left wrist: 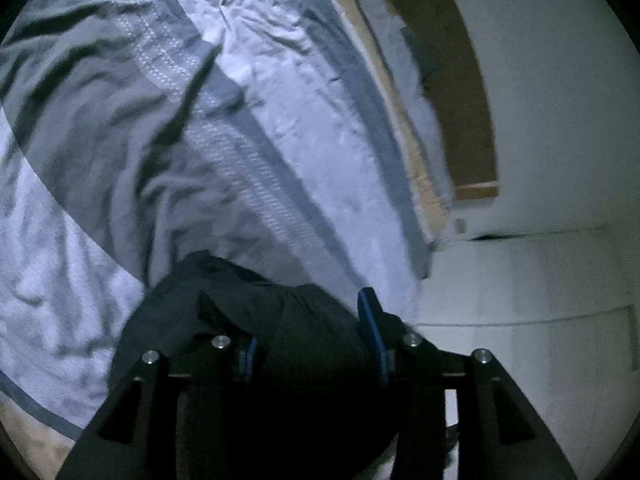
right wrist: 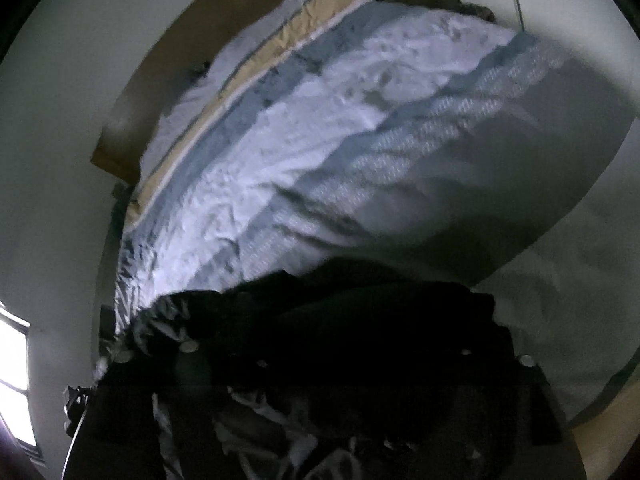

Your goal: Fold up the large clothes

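A dark, near-black garment (left wrist: pixel 256 312) bunches between the blue-padded fingers of my left gripper (left wrist: pixel 314 336), which is shut on it above the bed. In the right wrist view the same dark garment (right wrist: pixel 360 340) drapes over my right gripper (right wrist: pixel 352 360) and hides both fingers; the frame is dim and blurred, so the jaws cannot be made out. The bed (left wrist: pixel 280 120) lies beyond both grippers, covered by a wrinkled white and grey-blue striped sheet (right wrist: pixel 320 160).
A tan mattress edge (left wrist: pixel 400 120) runs along the bed's far side next to a brown headboard (left wrist: pixel 452 60) and white wall (left wrist: pixel 560 120). A bright window (right wrist: pixel 12 380) sits at the left in the right wrist view.
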